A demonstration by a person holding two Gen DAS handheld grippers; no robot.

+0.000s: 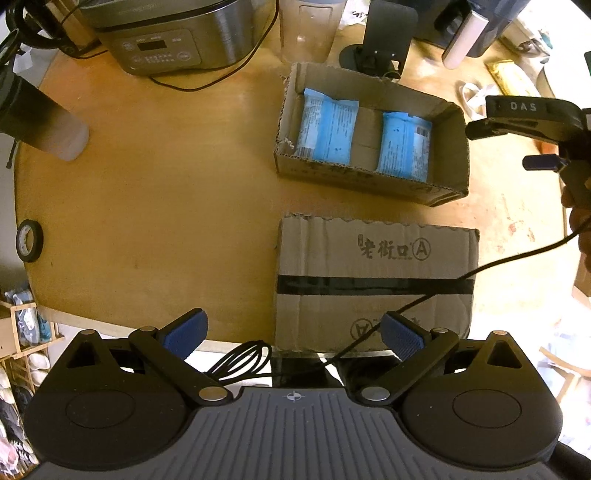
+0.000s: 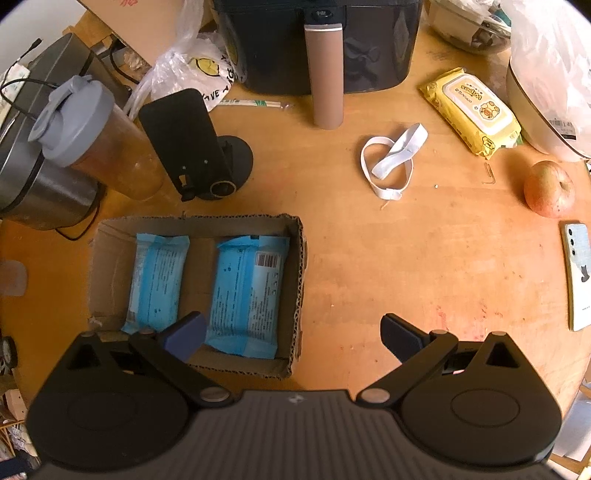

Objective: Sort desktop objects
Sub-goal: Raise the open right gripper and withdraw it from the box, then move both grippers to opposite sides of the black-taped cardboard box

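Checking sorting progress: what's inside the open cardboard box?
Two blue packets lie flat, side by side, inside the open cardboard box. Whatever lies beneath them is covered.

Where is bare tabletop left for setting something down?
Bare wood lies left of the open box, between cooker and tape roll, and right of it, between white strap and phone. The far edge around the air fryer is crowded.

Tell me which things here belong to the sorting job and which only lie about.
Job: open cardboard box, two blue packets inside it, yellow wipes pack, white elastic band.

Lying about: cooker, air fryer, apple, phone, tape roll.
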